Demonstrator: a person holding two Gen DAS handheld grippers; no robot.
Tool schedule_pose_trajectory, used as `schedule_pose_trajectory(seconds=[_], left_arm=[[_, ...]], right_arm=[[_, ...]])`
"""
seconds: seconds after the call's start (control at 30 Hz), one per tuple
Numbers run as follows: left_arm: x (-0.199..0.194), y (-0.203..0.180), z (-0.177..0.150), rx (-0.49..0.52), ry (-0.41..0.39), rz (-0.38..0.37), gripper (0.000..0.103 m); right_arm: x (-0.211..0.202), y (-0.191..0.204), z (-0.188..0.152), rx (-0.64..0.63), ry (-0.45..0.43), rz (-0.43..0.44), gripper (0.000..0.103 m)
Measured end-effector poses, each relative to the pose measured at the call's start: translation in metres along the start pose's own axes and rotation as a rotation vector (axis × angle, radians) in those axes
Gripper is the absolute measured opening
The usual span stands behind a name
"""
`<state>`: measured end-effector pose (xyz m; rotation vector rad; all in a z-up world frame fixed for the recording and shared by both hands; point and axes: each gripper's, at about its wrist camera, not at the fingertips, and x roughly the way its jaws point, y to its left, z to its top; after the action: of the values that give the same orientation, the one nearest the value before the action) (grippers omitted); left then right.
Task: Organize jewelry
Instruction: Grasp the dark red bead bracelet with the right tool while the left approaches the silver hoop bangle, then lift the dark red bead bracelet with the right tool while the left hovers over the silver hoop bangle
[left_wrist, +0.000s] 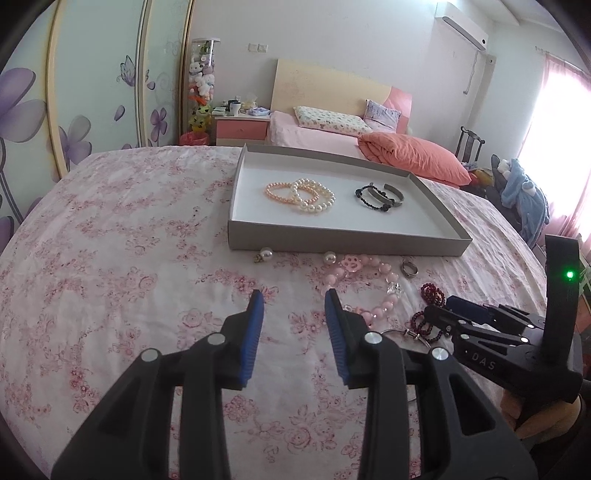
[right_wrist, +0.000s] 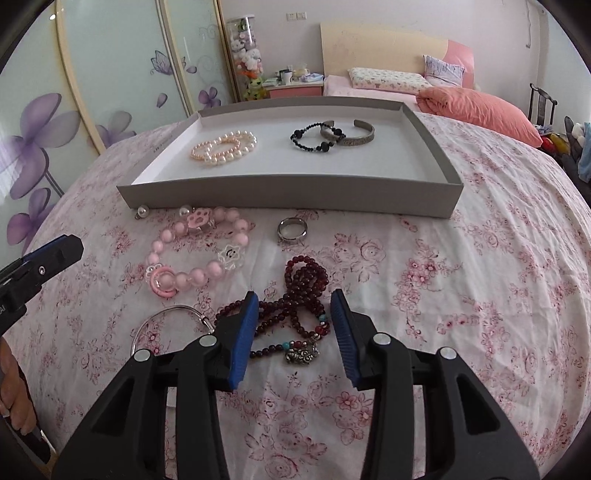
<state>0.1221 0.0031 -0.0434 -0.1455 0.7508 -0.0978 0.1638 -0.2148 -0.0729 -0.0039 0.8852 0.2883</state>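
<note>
Right gripper jaws apart astride dark red bead strand on floral bedspread, not pressing it, left gripper apart over bare cloth, grey tray with bracelets beyond both

tray: matt grey cardboard
ring: polished metal
pink bracelet: glossy plastic beads
bedspread: floral cloth, creased

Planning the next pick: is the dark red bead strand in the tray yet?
Out. The dark red bead strand lies on the bedspread, outside the tray.
</note>
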Motion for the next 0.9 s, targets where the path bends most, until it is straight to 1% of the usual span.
schedule_pose_trajectory(seconds=[0.03,0.1,0.17,0.27,0.3,0.37,0.6,0.7,0.77,0.9], left_arm=[[0.0,-0.001,0.0,0.001,0.001,-0.002,0.035],[0.001,-0.003,0.0,0.004,0.004,-0.007,0.037],[0.002,-0.004,0.0,0.007,0.005,-0.008,0.04],[0.004,-0.007,-0.001,0.011,0.011,-0.013,0.044],[0.004,-0.009,-0.002,0.012,0.014,-0.015,0.045],[0.005,-0.011,-0.003,0.014,0.021,-0.02,0.05],[0.011,-0.028,-0.009,0.046,0.048,-0.05,0.062],[0.015,-0.039,-0.013,0.076,0.067,-0.066,0.067],[0.018,-0.046,-0.016,0.092,0.081,-0.076,0.072],[0.026,-0.063,-0.023,0.14,0.117,-0.082,0.077]], right_arm=[[0.0,0.001,0.0,0.0,0.003,0.008,0.032],[0.0,0.002,0.0,-0.003,0.006,0.018,0.024],[0.0,0.002,-0.001,-0.004,0.01,0.027,0.019],[0.0,-0.002,-0.001,0.019,0.014,0.043,0.013],[-0.001,-0.004,0.0,0.025,0.014,0.043,0.013],[-0.003,-0.008,0.0,0.038,0.005,0.031,0.01],[-0.015,-0.038,-0.007,0.112,-0.009,-0.033,0.009],[-0.022,-0.056,-0.014,0.154,-0.017,-0.061,0.009],[-0.026,-0.063,-0.017,0.175,-0.021,-0.074,0.009],[-0.032,-0.073,-0.023,0.206,-0.029,-0.088,0.009]])
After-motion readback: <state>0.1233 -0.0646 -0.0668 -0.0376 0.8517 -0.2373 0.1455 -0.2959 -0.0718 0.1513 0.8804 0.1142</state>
